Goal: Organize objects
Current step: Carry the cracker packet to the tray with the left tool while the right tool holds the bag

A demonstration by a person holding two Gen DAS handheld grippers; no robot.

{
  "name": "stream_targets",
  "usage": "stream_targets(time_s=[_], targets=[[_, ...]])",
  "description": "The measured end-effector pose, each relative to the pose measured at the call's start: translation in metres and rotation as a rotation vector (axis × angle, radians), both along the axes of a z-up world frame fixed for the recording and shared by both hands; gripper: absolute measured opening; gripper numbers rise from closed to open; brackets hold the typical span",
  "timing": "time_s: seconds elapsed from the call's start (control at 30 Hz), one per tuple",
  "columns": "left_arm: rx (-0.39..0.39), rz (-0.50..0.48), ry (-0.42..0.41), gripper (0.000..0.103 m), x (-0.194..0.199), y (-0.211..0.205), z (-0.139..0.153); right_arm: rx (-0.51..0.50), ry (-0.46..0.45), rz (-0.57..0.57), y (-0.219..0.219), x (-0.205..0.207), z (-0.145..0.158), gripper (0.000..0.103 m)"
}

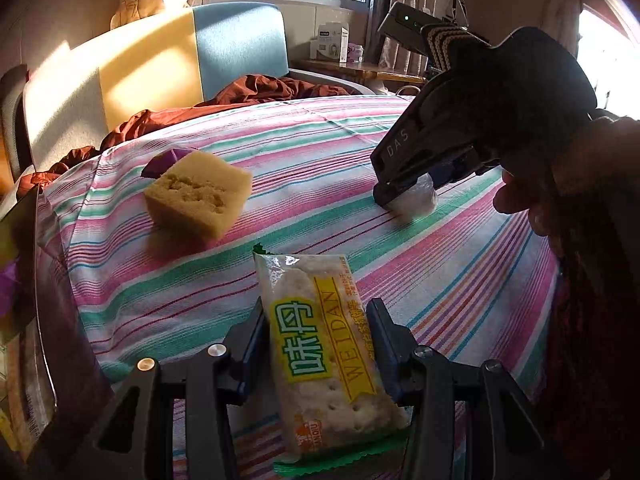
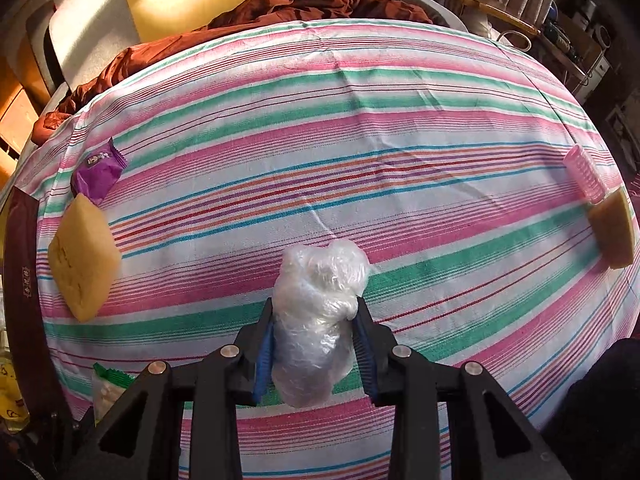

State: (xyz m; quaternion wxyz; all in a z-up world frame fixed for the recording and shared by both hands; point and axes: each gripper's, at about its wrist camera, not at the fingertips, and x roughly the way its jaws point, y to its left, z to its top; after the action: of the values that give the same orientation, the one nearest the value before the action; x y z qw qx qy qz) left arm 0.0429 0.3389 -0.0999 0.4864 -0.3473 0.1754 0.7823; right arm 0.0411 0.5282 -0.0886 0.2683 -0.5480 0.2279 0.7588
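You're working over a bed (image 2: 400, 92) spread with a pink, green and white striped sheet (image 2: 360, 168). On it lie two yellow sponges (image 2: 82, 258) (image 2: 614, 232), a purple wrapper (image 2: 98, 174), a pink ribbed roller (image 2: 586, 176), and rumpled brown bedding (image 2: 288, 4) at the headboard end.

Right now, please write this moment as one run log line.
left gripper: shut on cracker packet | right gripper: shut on crumpled plastic wrap | surface: striped cloth | loose: sponge

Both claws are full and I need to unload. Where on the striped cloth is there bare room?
The widest bare patch is the cloth's middle and far side, between the purple packet and the pink roller. Crowded: left edge, by the yellow sponge, and right edge, by the second sponge.
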Motion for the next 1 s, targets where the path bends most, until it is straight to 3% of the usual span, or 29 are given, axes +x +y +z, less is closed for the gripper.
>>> stream_targets(time_s=[0.23, 0.77, 1.0], targets=[[0.009, 0.004, -0.005, 0.049, -0.001, -0.002, 0.001, -0.082, 0.057, -0.065, 0.015, 0.012, -0.001, 0.035], [0.013, 0.010, -0.003, 0.049, -0.001, -0.003, -0.002, 0.051, -0.016, 0.038, 0.004, 0.004, 0.008, 0.035], [0.002, 0.017, -0.008, 0.047, -0.003, -0.004, -0.002, 0.059, -0.015, 0.047, 0.009, 0.004, 0.010, 0.035]])
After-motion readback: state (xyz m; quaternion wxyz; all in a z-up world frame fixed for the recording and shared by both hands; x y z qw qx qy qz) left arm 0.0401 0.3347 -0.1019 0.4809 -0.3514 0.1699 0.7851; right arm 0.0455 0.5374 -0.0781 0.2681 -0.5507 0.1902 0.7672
